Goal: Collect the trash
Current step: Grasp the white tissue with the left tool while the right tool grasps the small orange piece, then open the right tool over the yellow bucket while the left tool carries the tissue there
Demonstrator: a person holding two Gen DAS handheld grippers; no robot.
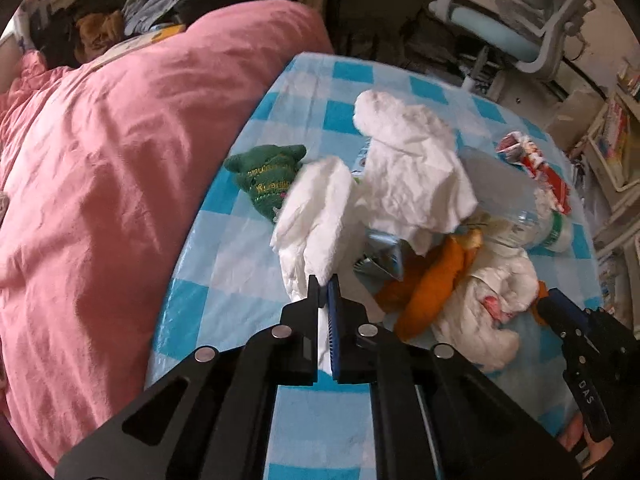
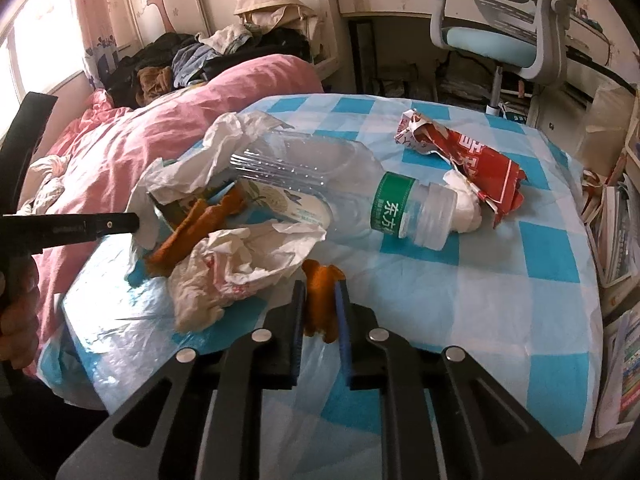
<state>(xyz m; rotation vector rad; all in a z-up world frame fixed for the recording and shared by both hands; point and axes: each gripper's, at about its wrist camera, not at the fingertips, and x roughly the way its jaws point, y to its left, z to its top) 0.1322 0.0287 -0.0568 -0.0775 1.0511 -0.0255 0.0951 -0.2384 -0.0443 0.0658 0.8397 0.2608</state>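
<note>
My left gripper (image 1: 324, 292) is shut on the lower end of a crumpled white tissue (image 1: 316, 216), which stands up from the blue checked tablecloth (image 1: 224, 280). In the right wrist view, my right gripper (image 2: 322, 290) is shut on a strip of orange peel (image 2: 320, 304) at the near edge of the trash pile. The pile holds a clear plastic bottle (image 2: 360, 192) with a green label, more orange peel (image 2: 200, 224), a crumpled white plastic bag (image 2: 240, 264) and a red wrapper (image 2: 472, 160). The left gripper (image 2: 134, 222) shows at that view's left edge, against white paper.
A green knitted toy (image 1: 268, 176) lies on the cloth left of the pile. A bed with a pink duvet (image 1: 120, 180) runs along the table's left side. A blue and grey desk chair (image 2: 500, 20) stands behind the table. Stacked books (image 2: 616, 232) are on the right.
</note>
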